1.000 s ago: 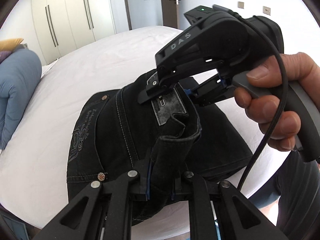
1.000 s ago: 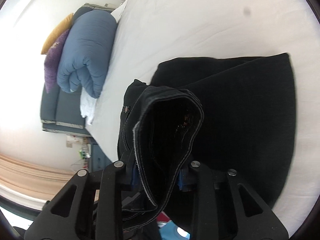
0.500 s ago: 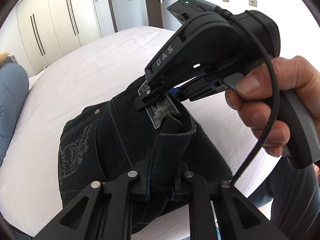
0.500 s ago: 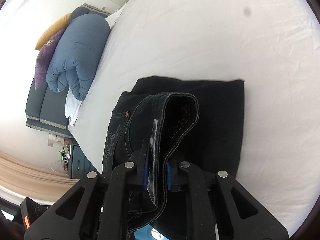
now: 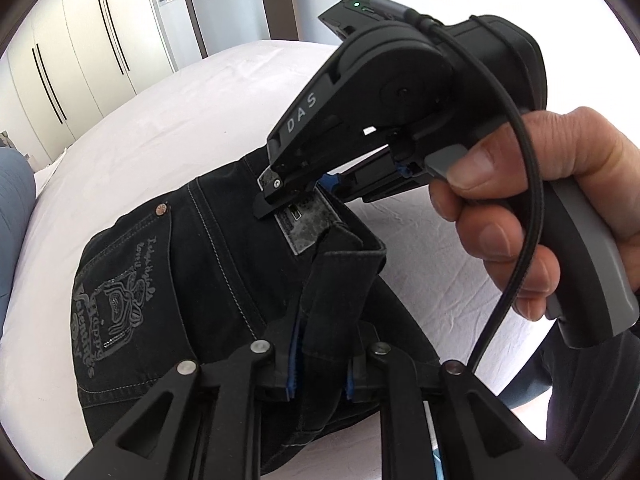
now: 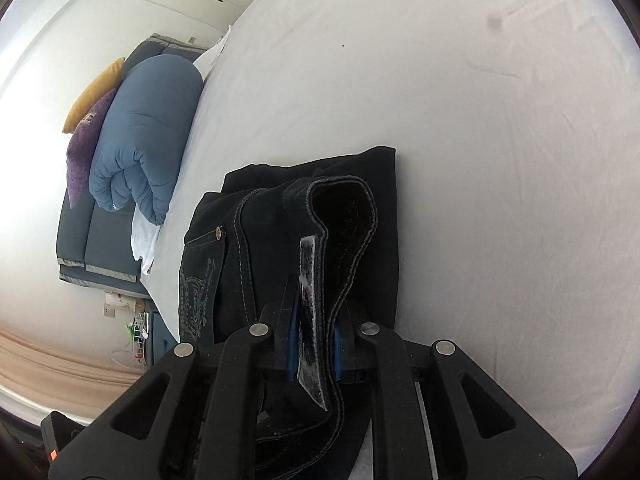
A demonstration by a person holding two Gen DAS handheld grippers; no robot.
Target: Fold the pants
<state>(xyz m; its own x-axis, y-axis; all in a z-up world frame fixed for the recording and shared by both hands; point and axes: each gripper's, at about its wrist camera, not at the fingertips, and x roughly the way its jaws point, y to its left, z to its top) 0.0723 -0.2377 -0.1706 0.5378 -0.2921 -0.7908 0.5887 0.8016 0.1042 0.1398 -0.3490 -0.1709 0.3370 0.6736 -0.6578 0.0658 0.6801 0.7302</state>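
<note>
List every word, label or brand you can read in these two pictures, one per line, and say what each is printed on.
"DAS": white letters on the side of the right tongs.
"Happy Valentine's DAY": grey lettering round a crest on the back pocket of the black pants; the smaller script beside it is too ornate to read.
Grey waistband patch: its marks are too small to read.
The right wrist view shows the pocket print too blurred to read.

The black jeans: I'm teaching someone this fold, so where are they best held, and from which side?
Grip the black jeans at the waistband, coming from its open top edge. It is a thick, stitched, stiff band standing up off the bed, so both tools' pads can pinch it either side of the leather patch.
</note>
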